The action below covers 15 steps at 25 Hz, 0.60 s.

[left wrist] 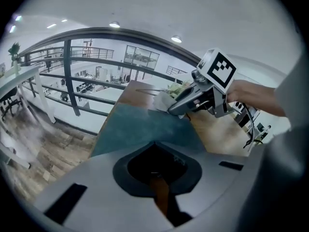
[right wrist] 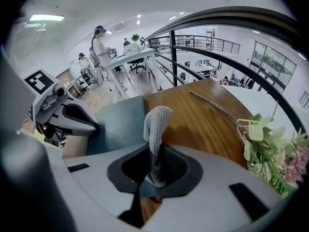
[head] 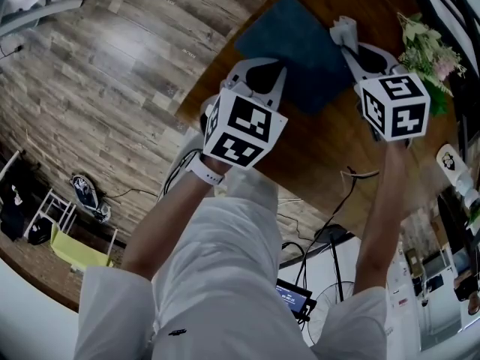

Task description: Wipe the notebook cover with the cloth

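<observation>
1. The flat, matte teal notebook [head: 296,40] lies by the left edge of the wood-grain table [head: 322,148].
2. The right gripper [right wrist: 153,173] pinches a grey knitted cloth [right wrist: 157,122], which stands up as a rounded strip.
3. The left gripper [left wrist: 157,175] has its jaws together and empty at the notebook's near edge.

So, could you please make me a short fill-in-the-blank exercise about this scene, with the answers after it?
1. The right gripper is shut on a grey ____.
2. The notebook lies on a ____ table.
3. The flowers lie on the person's ____ side of the notebook.
Missing words: cloth; wooden; right.
</observation>
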Motion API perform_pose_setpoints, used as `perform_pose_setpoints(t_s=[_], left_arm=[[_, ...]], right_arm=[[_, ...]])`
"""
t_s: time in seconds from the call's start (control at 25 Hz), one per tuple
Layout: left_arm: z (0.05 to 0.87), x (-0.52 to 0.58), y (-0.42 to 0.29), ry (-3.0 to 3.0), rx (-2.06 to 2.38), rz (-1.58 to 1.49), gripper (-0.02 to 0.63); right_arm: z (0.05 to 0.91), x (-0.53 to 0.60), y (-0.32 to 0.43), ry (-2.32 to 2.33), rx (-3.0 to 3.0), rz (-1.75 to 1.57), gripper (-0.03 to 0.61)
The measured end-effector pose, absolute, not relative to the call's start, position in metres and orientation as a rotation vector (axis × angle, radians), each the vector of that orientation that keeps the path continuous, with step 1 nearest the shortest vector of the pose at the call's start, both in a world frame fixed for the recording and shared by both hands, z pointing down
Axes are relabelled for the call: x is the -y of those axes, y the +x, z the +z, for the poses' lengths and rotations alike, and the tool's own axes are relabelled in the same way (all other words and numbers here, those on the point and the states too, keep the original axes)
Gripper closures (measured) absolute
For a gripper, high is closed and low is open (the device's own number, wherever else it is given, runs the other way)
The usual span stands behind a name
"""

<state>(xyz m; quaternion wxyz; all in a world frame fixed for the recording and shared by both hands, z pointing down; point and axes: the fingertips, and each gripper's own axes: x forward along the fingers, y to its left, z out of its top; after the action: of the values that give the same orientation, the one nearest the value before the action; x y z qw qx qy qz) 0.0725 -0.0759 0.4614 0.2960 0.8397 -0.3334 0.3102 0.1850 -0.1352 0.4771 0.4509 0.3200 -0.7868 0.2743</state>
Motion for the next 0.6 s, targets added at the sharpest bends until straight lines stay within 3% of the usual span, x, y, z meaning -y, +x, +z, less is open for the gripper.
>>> perform_pose_setpoints(t_s=[0.6], left_arm=[[0.462,0.071,0.079,2.226,0.815,0.813,0.595]], right_arm=[[0.476,0.171,0.150,0.692,1.989,0.697,0.520]])
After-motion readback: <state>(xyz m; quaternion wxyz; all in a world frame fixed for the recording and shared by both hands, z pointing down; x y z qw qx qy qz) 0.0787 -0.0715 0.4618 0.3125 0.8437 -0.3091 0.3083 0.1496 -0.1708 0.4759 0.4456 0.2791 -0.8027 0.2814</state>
